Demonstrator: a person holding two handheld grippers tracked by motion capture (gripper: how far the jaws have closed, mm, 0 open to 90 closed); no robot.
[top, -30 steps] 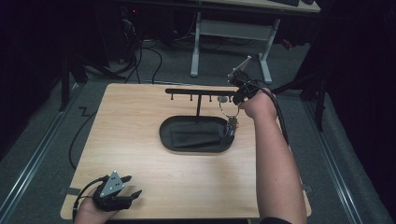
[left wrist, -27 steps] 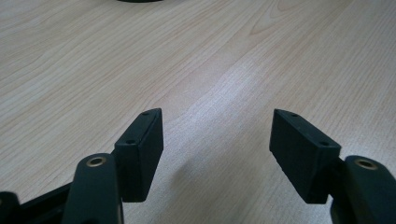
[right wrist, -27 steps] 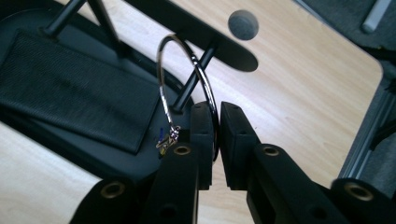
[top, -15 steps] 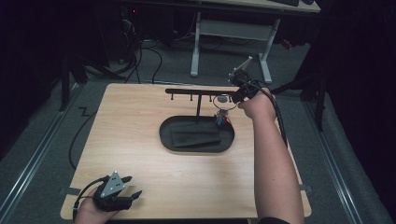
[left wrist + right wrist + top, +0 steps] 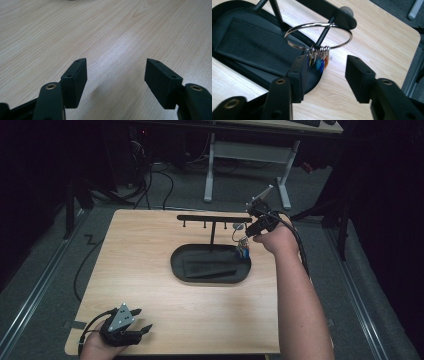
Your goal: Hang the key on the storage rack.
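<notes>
I work in what looks like a lab or test room: my pale wood surface (image 5: 150, 270) stands on grey carpet (image 5: 45, 285), cables (image 5: 165, 180) trail across the dark floor, and a white-legged desk frame (image 5: 245, 155) waits behind.

Black fingers (image 5: 75, 82) w/ screws, brass bushings; grey triangular plate (image 5: 122, 315), black cable.
</notes>
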